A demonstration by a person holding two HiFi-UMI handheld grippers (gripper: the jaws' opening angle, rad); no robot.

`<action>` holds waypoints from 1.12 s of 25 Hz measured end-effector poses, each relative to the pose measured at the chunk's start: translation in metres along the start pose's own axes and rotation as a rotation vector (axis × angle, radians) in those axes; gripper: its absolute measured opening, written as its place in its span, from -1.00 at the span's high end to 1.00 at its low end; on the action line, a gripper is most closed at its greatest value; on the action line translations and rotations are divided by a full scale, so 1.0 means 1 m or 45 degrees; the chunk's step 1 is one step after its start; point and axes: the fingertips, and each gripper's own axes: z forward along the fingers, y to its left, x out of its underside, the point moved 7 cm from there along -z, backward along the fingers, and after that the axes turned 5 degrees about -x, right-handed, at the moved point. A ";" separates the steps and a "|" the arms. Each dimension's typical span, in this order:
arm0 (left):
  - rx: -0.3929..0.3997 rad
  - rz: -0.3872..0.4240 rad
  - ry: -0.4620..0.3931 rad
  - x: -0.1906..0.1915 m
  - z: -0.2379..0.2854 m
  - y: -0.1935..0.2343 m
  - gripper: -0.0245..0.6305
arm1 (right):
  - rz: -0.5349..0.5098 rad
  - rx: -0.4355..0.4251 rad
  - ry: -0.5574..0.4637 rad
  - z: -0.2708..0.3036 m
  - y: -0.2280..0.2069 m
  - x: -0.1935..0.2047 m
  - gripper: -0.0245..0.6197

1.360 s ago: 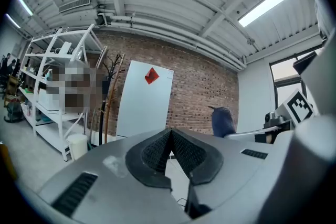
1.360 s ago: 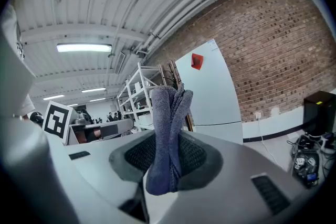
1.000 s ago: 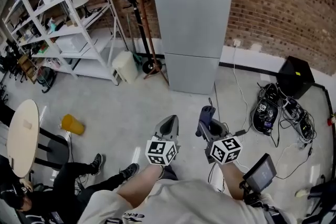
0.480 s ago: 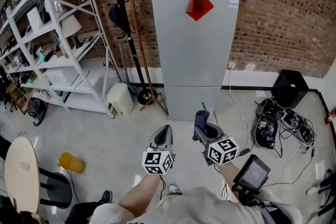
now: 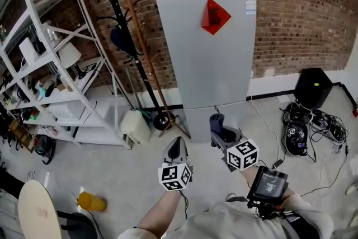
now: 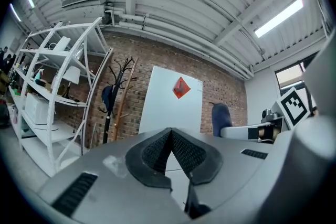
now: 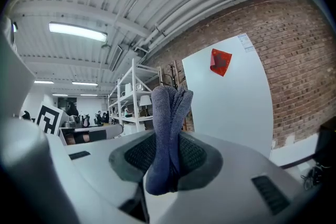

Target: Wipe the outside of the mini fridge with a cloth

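A tall grey fridge (image 5: 210,47) stands against the brick wall, with a red diamond sticker (image 5: 215,15) on its upper door; it also shows as the fridge (image 6: 170,105) and the fridge (image 7: 231,107) in both gripper views. My right gripper (image 5: 219,130) is shut on a folded blue-grey cloth (image 7: 168,134), the cloth (image 5: 216,122) poking out in front of the fridge's lower door. My left gripper (image 5: 175,147) is beside it, jaws closed together with nothing between them. Both grippers are short of the fridge, not touching it.
A wooden coat stand (image 5: 137,47) leans left of the fridge, beside white metal shelving (image 5: 50,70). A white bin (image 5: 136,127) sits on the floor. A black box (image 5: 313,87) and tangled cables (image 5: 305,129) lie to the right. A yellow cup (image 5: 91,201) lies lower left.
The view has tilted up and drawn nearer the fridge, which now looms larger. Both grippers stay side by side, the cloth still held in the right one.
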 end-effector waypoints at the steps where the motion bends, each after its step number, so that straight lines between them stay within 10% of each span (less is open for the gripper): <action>1: 0.001 0.000 -0.006 -0.001 0.007 0.003 0.93 | -0.003 -0.001 -0.007 0.010 -0.004 -0.003 0.60; 28: -0.120 0.165 -0.265 -0.093 0.311 0.077 0.93 | -0.340 -0.195 -0.181 0.273 -0.206 -0.167 0.60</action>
